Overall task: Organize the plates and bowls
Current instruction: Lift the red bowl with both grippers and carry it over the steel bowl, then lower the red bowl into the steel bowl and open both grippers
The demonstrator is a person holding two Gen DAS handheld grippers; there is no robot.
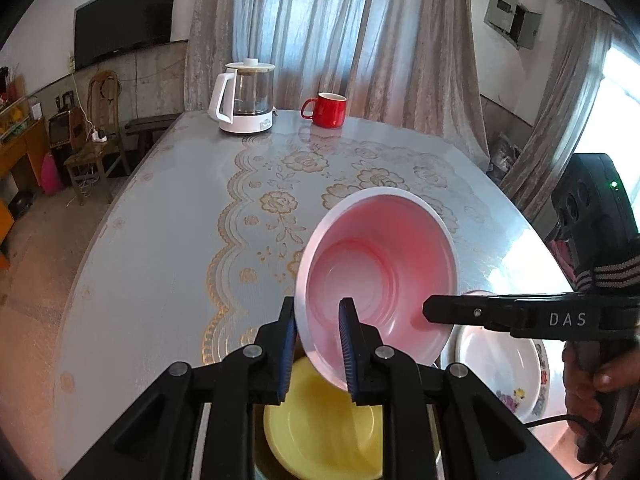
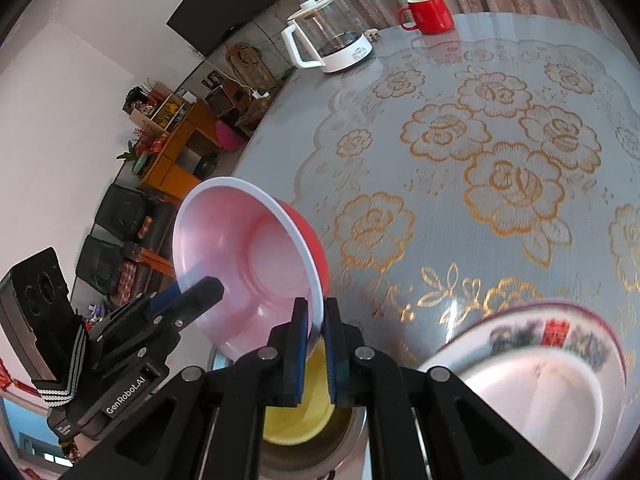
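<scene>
Both of your grippers are clamped on one pink bowl (image 1: 380, 268), which you hold tilted in the air above the near end of the table (image 1: 168, 248). Your left gripper (image 1: 318, 344) pinches the bowl's near rim, one blue-padded finger inside the bowl and the other against its outer wall. Your right gripper (image 2: 316, 346) pinches the rim at another spot, its jaws nearly together with the thin white edge between them. Seen from the left wrist, the right gripper reaches in from the right, its black finger lying across the bowl's inner wall (the letters DAS show on its side).

The bowl is pale pink inside with a white rim, and red on the outside where the right wrist view catches it. Directly beneath it sits a yellow bowl (image 1: 320, 432), nested in a metal dish (image 2: 348, 432) whose rim shows only in part. Just to the right stands a white bowl with flower print (image 1: 516, 376), blurred in the right wrist view.

At the far end of the table, well apart from the bowls, stand a glass kettle (image 1: 246, 98) with a white handle and base and a red mug (image 1: 326, 109), near each other. The tablecloth is grey-blue with gold roses
</scene>
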